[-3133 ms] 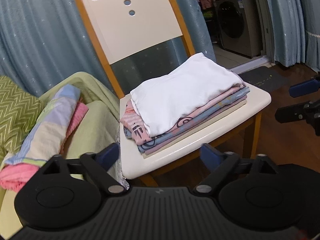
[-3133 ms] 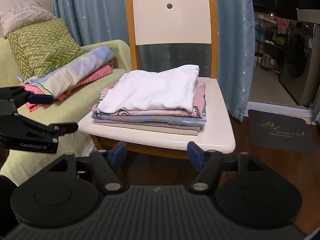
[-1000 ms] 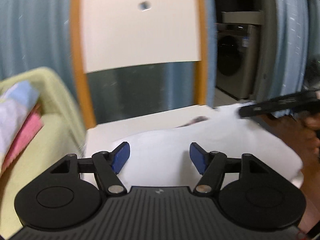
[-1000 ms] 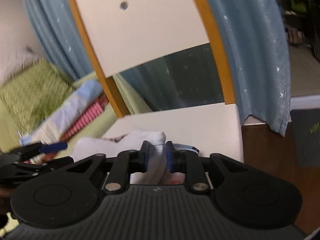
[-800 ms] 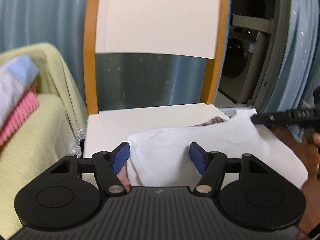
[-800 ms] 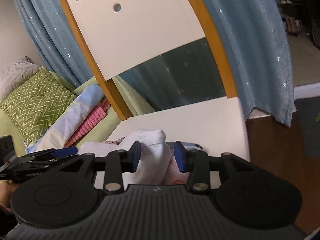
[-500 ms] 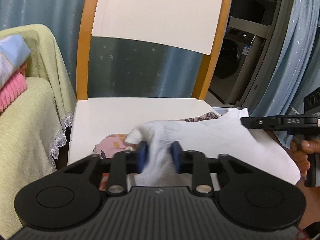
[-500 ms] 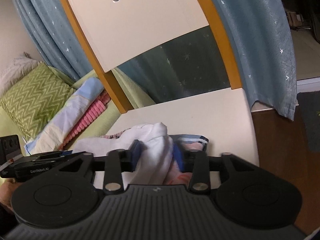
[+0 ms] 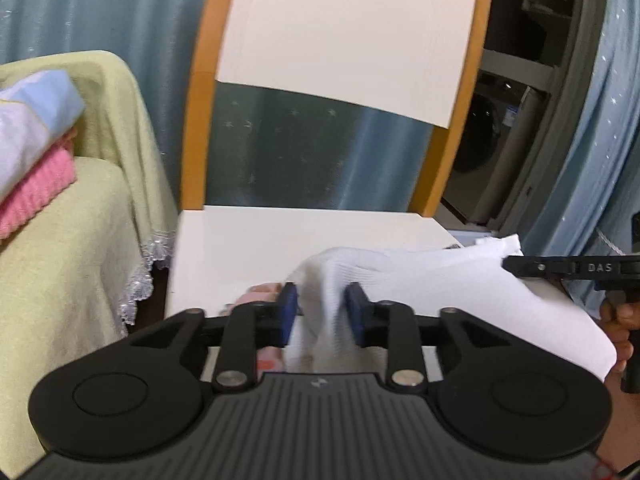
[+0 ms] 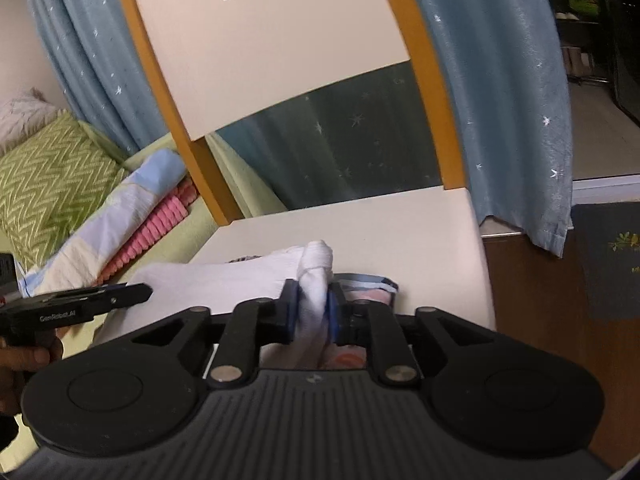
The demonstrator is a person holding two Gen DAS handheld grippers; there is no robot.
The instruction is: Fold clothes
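White garment (image 9: 420, 280) in both claws, pinched.

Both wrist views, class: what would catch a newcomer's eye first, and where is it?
First, the white garment on the chair seat, bunched at two ends. The left gripper pinches one end, the right gripper the other. Behind rises the chair's tall cream backrest with orange rails, and to the left a green sofa holds a pink and blue pile.
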